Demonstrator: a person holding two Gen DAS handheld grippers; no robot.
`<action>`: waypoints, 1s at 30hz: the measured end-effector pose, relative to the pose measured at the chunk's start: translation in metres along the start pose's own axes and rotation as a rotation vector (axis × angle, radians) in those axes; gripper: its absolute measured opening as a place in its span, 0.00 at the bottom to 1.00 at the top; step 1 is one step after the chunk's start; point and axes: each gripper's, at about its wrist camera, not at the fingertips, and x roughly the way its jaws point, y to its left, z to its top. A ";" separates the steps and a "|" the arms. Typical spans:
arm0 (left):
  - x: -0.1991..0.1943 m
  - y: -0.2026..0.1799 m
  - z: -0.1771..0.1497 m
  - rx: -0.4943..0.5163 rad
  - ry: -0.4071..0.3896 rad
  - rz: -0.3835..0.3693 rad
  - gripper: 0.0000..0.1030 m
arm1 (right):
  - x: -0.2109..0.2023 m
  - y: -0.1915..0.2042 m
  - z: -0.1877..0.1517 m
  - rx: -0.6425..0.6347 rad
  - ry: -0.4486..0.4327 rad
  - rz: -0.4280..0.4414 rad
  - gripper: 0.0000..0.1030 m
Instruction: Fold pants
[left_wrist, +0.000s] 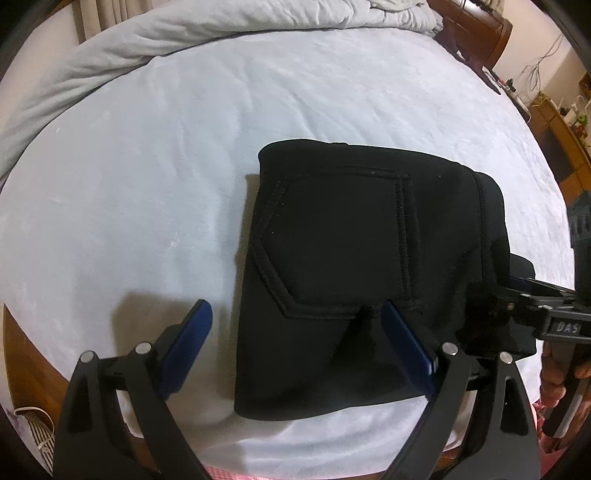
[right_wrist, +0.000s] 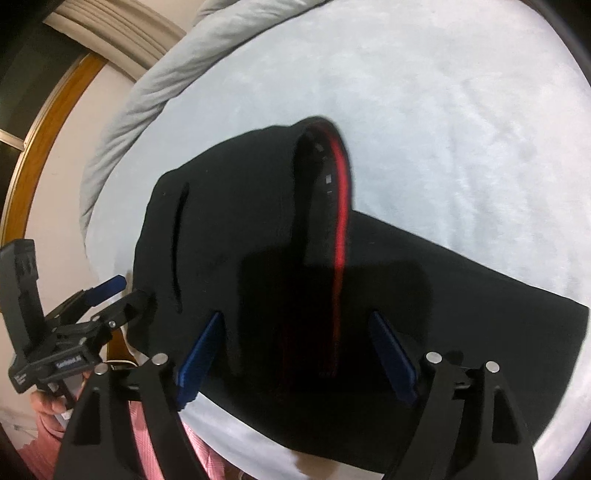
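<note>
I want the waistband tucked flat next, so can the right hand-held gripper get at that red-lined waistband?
Probably yes: the right hand-held gripper is open over the pants, and the waistband lies straight ahead with nothing covering it.

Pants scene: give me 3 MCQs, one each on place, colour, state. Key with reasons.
1. The black pants lie on:
A. a light bed sheet
B. a wooden floor
C. a chair

2. The stripe inside the waistband is:
A. yellow
B. red
C. green

3. The left gripper is:
A. shut on cloth
B. open
C. out of view

Key: 1 A, sheet shows all round the folded pants. 2 B, red band in the right wrist view. 3 B, blue fingers stand wide apart, nothing clamped.
</note>
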 end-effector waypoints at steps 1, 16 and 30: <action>-0.001 -0.002 -0.001 0.002 -0.004 0.001 0.89 | 0.004 0.004 0.001 -0.010 0.003 0.006 0.79; -0.025 -0.023 -0.006 0.020 -0.065 0.001 0.89 | -0.032 0.012 -0.008 -0.046 -0.109 0.196 0.17; -0.040 -0.056 -0.007 0.075 -0.092 -0.022 0.89 | -0.120 -0.030 -0.039 0.039 -0.230 0.151 0.17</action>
